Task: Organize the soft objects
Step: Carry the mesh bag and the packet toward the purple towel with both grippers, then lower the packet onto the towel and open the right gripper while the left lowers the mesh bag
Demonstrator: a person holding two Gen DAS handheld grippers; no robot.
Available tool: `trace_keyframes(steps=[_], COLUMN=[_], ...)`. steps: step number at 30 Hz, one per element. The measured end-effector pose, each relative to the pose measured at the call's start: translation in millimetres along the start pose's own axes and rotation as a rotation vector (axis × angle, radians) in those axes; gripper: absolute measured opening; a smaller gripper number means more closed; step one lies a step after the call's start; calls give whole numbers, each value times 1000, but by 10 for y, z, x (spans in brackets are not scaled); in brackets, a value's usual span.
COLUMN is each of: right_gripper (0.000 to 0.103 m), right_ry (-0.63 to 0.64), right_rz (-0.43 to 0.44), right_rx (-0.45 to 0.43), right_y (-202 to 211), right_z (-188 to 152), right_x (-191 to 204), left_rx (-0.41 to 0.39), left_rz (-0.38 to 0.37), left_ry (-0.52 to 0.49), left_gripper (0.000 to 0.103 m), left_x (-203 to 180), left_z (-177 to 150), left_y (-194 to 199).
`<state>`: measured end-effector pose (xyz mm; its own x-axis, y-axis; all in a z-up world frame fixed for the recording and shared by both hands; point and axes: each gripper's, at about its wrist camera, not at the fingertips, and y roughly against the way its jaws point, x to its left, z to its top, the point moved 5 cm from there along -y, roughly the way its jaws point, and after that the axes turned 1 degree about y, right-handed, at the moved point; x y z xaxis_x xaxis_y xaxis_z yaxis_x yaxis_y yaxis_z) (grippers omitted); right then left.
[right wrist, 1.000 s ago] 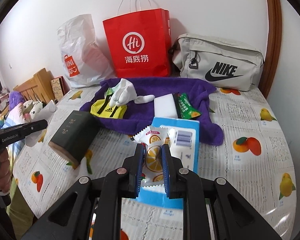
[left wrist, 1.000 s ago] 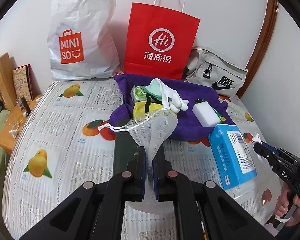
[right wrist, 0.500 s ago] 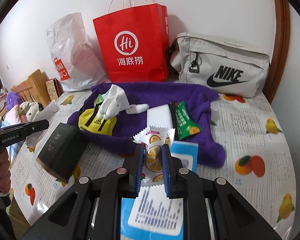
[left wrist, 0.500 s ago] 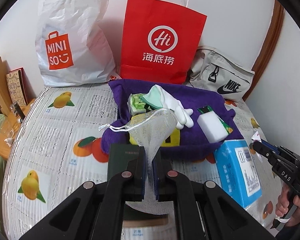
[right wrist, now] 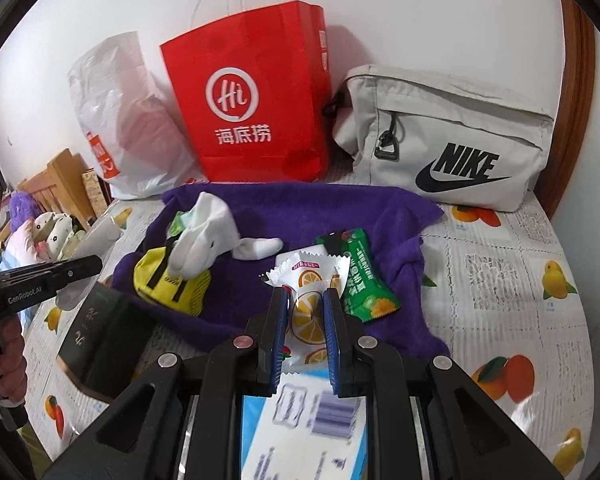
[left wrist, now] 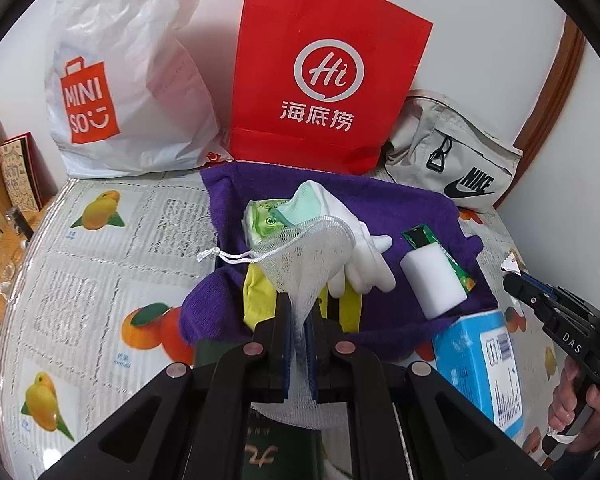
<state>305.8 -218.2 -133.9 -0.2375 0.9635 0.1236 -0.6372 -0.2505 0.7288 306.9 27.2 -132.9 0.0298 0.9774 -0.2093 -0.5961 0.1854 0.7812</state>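
Observation:
My left gripper point(left wrist: 298, 312) is shut on a white mesh drawstring pouch point(left wrist: 306, 256), held above the near edge of a purple towel point(left wrist: 404, 208). On the towel lie white gloves point(left wrist: 364, 256), a green tissue pack point(left wrist: 266, 220), a yellow pouch point(left wrist: 258, 300), a white sponge block point(left wrist: 434, 280) and a green snack packet point(left wrist: 440, 250). My right gripper point(right wrist: 306, 312) is shut on an orange-print candy packet point(right wrist: 308, 280), held over the towel point(right wrist: 340, 208) next to the green packet point(right wrist: 362, 280). The gloves point(right wrist: 208, 236) and yellow pouch point(right wrist: 168, 280) lie to its left.
A red paper bag point(left wrist: 324, 76), a white Miniso bag point(left wrist: 116, 80) and a grey Nike bag point(right wrist: 452, 140) stand along the wall. A blue box point(left wrist: 484, 364) and a dark green box point(right wrist: 104, 332) lie on the fruit-print tablecloth point(left wrist: 80, 280). A wooden headboard point(right wrist: 56, 180) is left.
Both grippers have moved forward toward the towel with their loads. The mesh pouch and the candy packet now hang over the towel instead of over the boxes.

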Motion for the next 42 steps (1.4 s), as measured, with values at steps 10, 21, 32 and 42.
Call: trace_keyframes(steps=[10, 21, 32, 42], right_gripper=[18, 20, 26, 54], right_ry=[-10, -17, -41, -43], right_rz=[-22, -37, -32, -22], right_rx=[28, 108, 157, 119], right_y=[-344, -789, -1003, -887], right_z=[181, 222, 238, 290], right_x=[-183, -301, -394, -331], left_rx=[36, 110, 148, 108], left_rz=[-34, -53, -30, -30], left_ry=[6, 33, 31, 35], left_gripper=[7, 7, 28, 66], left_x=[-49, -70, -81, -3], left_z=[193, 314, 351, 396], left_y=[-248, -659, -878, -721])
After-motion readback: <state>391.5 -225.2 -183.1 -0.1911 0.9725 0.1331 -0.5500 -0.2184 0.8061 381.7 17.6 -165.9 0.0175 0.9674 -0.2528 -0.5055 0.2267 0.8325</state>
